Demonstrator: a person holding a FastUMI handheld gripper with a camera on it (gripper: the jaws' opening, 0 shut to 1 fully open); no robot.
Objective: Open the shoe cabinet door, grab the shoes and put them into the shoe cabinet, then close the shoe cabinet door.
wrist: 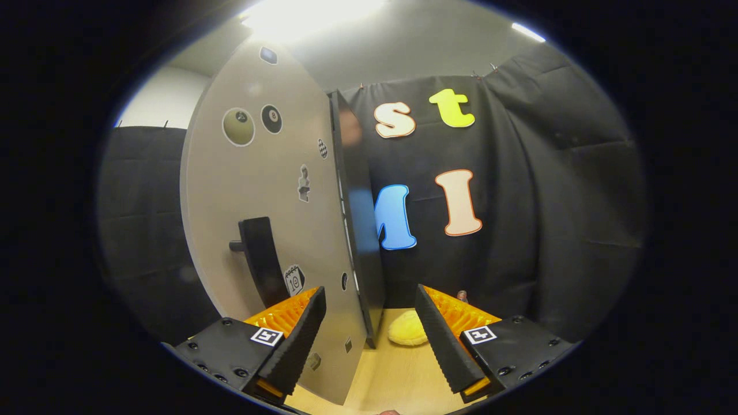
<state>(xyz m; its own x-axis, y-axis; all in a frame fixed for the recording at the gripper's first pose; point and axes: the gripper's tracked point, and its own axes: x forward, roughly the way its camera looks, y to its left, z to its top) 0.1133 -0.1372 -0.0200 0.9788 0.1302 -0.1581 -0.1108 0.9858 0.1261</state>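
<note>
Gripper view: the tongs (370, 337) sit wide open, the two fingers well apart with nothing gripped between them. The free edge of the pale grey shoe cabinet door (271, 219) stands in the gap between the fingers, nearer the left one, and its broad flat face sweeps up and away beyond the left finger (300, 340). That face carries a scatter of small stickers: two round ball-shaped ones (252, 123) up high, a little figure (304, 183) mid-panel, a small calendar-like one (293, 279) low down next to the handle. The black bar handle (260, 259) juts off the door on a short stub, just above and behind the left finger; the finger isn't touching it. Behind the door's edge runs a dark, glossy upright panel of the shoe cabinet (358, 230), narrow and tall, with the door swung out from it, so the cabinet stands open. Down on the light wooden desk (398, 374), just ahead of the tongs and close against the inner side of the right finger (444, 340), lies a soft pale yellow shoe (408, 329), rounded like a slipper toe, resting outside the cabinet near the foot of the dark panel. A small reddish-brown item peeks above the right finger; too small to tell what it is. Black cloth wall (553, 219) hangs behind everything.
</note>
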